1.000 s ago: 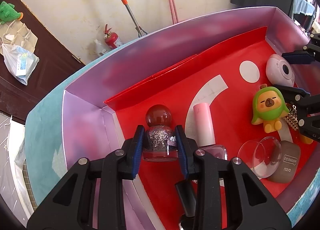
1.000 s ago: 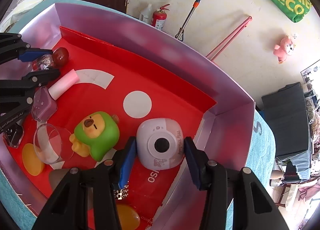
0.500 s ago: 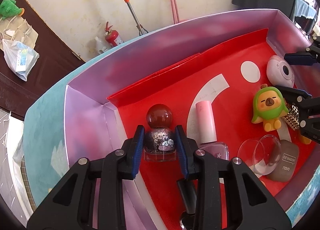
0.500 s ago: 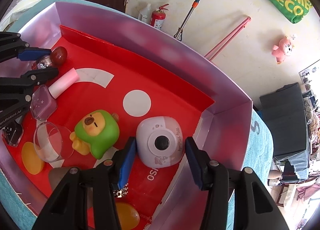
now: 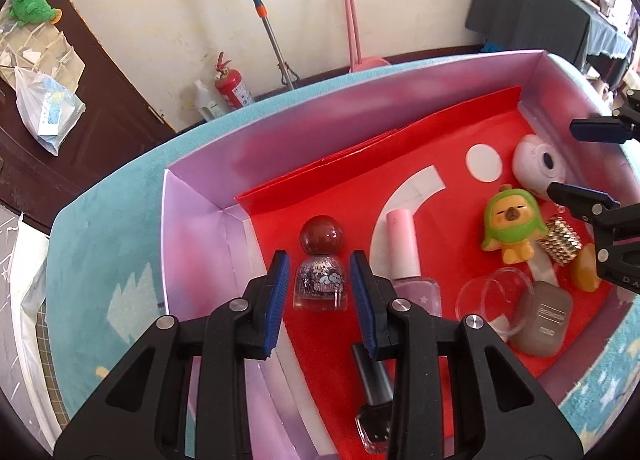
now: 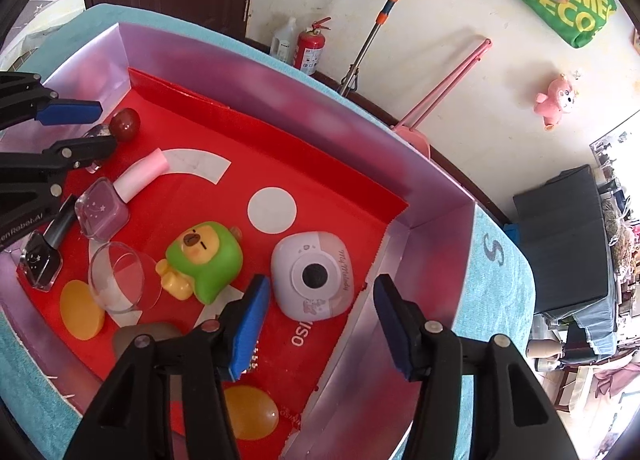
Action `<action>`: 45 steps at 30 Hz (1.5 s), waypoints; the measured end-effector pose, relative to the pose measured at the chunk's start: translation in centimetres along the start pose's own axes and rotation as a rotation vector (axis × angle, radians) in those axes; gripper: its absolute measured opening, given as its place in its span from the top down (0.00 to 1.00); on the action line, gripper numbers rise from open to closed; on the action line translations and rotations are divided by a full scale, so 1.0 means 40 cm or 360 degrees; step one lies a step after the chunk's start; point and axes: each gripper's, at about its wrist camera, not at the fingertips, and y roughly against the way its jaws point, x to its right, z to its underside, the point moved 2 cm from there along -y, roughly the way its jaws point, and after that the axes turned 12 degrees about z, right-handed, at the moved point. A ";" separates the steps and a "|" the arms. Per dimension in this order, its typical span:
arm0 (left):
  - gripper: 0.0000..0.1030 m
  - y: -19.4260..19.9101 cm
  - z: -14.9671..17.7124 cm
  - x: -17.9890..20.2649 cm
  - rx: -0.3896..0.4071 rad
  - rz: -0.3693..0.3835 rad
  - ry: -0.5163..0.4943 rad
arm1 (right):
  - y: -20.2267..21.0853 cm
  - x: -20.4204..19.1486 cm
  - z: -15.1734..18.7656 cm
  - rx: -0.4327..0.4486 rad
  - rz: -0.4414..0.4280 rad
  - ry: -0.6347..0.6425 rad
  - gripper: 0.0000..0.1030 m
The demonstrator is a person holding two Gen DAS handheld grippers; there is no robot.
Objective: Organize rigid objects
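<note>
A glitter nail polish bottle (image 5: 320,284) with a round dark red cap lies on the red floor of the pink box (image 5: 200,227). My left gripper (image 5: 320,280) is open, its blue pads either side of the bottle with small gaps. My right gripper (image 6: 318,302) is open above the box's right end, around a white toy camera (image 6: 314,276) without touching it. The camera also shows in the left wrist view (image 5: 538,163), and the glitter bottle in the right wrist view (image 6: 102,131).
In the box lie a pink-capped polish bottle (image 5: 404,256), a black polish bottle (image 5: 374,416), a green-hooded bear figure (image 6: 204,256), a clear lid (image 6: 120,280), a grey compact (image 5: 544,320), orange pieces (image 6: 82,308) and a beaded charm (image 5: 560,246). Teal cloth (image 5: 100,240) surrounds the box.
Both grippers have drawn back and up from the box. The left jaws opened off the glitter bottle, which now lies on the floor. The right jaws widened around the camera.
</note>
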 end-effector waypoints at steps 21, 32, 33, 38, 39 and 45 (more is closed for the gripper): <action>0.21 0.320 0.171 0.045 0.0700 0.0188 0.0145 | 0.268 0.083 0.146 0.0408 -0.0147 -0.0432 0.27; 0.07 0.377 0.305 0.102 0.0910 0.0090 0.0172 | 0.398 0.051 0.278 0.0699 -0.0153 -0.0620 0.00; 0.07 0.371 0.313 0.103 0.0911 0.0094 0.0186 | 0.402 0.043 0.286 0.0726 -0.0151 -0.0630 0.00; 0.07 0.317 0.324 0.103 0.0922 0.0062 0.0214 | 0.385 -0.004 0.313 0.0808 -0.0046 -0.0676 0.00; 0.07 0.310 0.325 0.104 0.0924 0.0056 0.0213 | 0.376 -0.009 0.316 0.0817 -0.0037 -0.0690 0.00; 0.07 0.244 0.298 0.105 0.0925 0.0039 0.0207 | 0.299 -0.026 0.306 0.0789 -0.0002 -0.0737 0.00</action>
